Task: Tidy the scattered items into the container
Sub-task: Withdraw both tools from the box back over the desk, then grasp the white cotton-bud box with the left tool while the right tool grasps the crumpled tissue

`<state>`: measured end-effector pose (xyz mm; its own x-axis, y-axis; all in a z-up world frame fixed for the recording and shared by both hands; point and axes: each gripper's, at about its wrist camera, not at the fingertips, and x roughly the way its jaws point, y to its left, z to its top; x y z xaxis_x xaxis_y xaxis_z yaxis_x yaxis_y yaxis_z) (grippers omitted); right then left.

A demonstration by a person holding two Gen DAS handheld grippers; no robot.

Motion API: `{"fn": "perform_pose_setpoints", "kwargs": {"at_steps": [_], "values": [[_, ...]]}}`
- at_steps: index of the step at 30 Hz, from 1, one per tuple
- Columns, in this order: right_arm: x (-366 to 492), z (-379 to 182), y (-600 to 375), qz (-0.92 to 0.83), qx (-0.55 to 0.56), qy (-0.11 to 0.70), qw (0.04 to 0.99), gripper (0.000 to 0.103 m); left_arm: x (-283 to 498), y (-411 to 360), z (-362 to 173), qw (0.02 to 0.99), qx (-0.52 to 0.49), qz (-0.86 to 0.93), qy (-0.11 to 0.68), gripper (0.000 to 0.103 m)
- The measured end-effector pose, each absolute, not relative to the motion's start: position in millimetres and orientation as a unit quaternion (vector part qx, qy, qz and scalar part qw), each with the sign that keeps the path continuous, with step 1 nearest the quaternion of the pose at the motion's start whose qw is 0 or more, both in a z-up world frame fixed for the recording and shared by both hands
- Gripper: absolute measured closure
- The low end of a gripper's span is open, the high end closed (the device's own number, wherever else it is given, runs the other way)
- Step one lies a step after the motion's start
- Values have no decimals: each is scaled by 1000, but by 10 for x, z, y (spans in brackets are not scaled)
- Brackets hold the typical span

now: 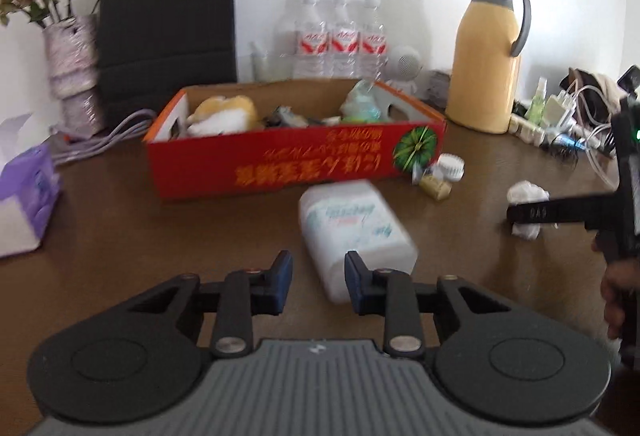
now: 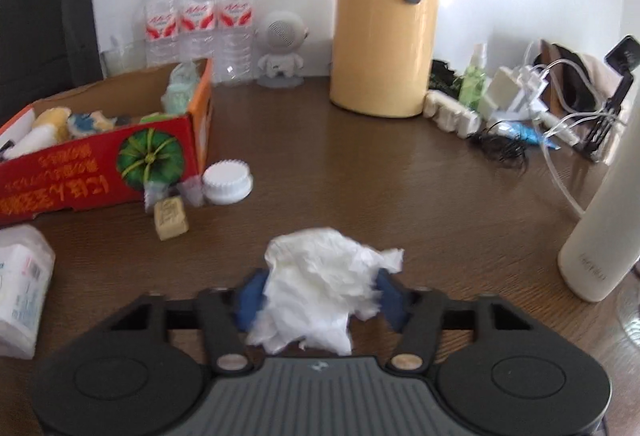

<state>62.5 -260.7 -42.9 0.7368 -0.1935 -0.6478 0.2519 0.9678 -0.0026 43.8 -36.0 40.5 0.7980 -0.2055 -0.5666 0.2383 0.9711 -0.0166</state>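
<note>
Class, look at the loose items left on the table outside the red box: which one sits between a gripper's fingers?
The crumpled white tissue, between the right gripper fingers. The tissue pack, white cap and small wrapped block lie free.

Black tool [image 1: 318, 282], blue pads [image 1: 280, 282]

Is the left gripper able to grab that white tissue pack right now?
Probably yes. The left gripper is open with nothing between its fingers, and the tissue pack lies on bare table just ahead, slightly to the right. Nothing blocks it. The pack looks wider than the current gap, so the jaws may need opening.
</note>
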Motion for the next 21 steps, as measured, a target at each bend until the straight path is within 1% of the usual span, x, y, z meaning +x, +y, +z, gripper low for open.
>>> {"fn": "perform_pose_setpoints", "kwargs": {"at_steps": [1,2,3,4,5,6,7,8,12,13,14,15,16,18,19,21], "values": [[597,-418,-2537,-98,40,345,933,70,405,-310,398,947,19,-118,299,54],[553,-398,-2438,-65,36,347,935,73,397,-290,399,946,16,-118,302,42],[487,-381,-2330,-23,37,349,936,73,413,-306,407,947,19,-118,300,22],[406,-369,-2225,12,41,350,936,72,439,-346,426,948,26,-123,293,18],[319,-360,-2130,33,43,348,936,71,486,-407,442,949,34,-134,282,18],[238,-352,-2053,42,40,344,937,70,565,-473,452,950,40,-144,275,15],[168,-338,-1998,44,37,342,938,64,668,-542,450,949,42,-146,275,10],[110,-319,-1965,43,36,343,938,54,782,-621,438,947,42,-144,283,9],[-108,-187,-2015,43,39,323,945,40,1153,-890,276,937,54,-136,318,10],[-158,-166,-2043,43,42,316,947,34,1207,-913,225,935,53,-129,326,22],[-187,-162,-2086,43,45,311,948,33,1246,-908,186,933,45,-125,335,27],[-184,-170,-2125,44,47,310,949,33,1251,-872,163,933,33,-124,337,33],[-168,-185,-2148,44,47,311,948,34,1230,-827,160,934,23,-123,336,35],[-93,-201,-2173,48,49,314,947,40,1166,-732,178,933,10,-124,337,36],[-45,-202,-2168,52,47,313,947,47,1110,-677,196,935,6,-120,335,36],[65,-237,-2120,54,39,320,945,55,962,-570,256,941,2,-110,321,36]]}}
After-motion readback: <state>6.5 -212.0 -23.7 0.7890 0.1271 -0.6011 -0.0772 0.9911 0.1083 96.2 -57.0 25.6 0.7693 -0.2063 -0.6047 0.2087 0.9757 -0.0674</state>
